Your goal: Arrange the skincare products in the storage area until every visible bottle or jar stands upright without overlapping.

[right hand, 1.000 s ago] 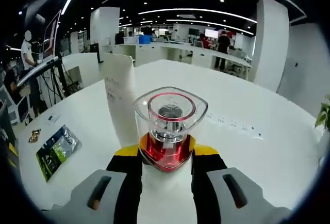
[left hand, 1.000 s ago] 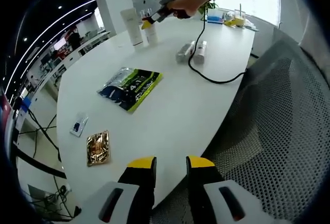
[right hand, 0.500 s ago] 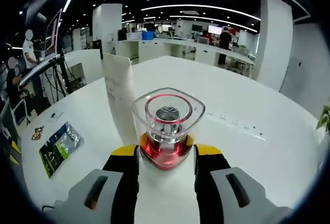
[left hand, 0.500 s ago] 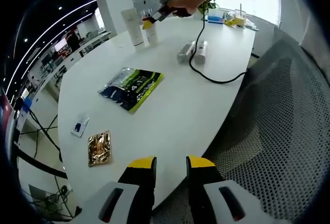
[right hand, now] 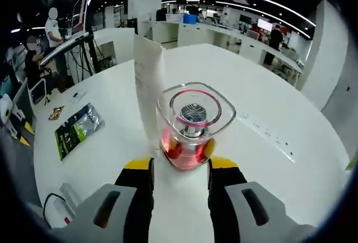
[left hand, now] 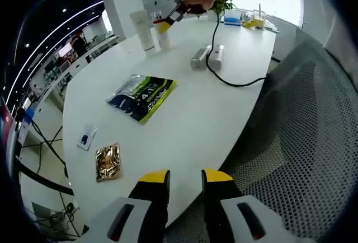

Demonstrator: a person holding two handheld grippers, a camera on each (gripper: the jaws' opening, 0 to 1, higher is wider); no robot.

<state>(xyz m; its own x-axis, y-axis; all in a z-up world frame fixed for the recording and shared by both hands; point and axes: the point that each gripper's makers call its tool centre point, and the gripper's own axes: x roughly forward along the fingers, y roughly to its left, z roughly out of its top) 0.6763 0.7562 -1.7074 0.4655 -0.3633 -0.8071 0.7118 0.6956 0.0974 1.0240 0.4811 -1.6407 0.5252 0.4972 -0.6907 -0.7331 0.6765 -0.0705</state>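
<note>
A red bottle (right hand: pixel 193 125) with a clear square cap stands upright on the white table (right hand: pixel 291 114), right next to a tall white tube (right hand: pixel 148 89). My right gripper (right hand: pixel 180 167) is open, and the bottle's base sits just past its yellow fingertips. In the left gripper view a hand holds that right gripper (left hand: pixel 168 18) over the bottle (left hand: pixel 164 38) and the tube (left hand: pixel 141 29) at the far end. Two pale bottles (left hand: pixel 200 56) (left hand: pixel 216 55) lie on their sides. My left gripper (left hand: pixel 184 181) is open at the table's near edge and holds nothing.
A green-black sachet (left hand: pixel 141 94), a gold sachet (left hand: pixel 106 162) and a small white-blue sachet (left hand: pixel 85 136) lie flat on the table. A black cable (left hand: pixel 229 80) loops past the lying bottles. A grey mesh chair (left hand: pixel 302 142) stands to the right. Desks and people fill the background.
My right gripper let go of the red bottle and drew back a little; the bottle stays upright by the tube. The left gripper has not moved.
</note>
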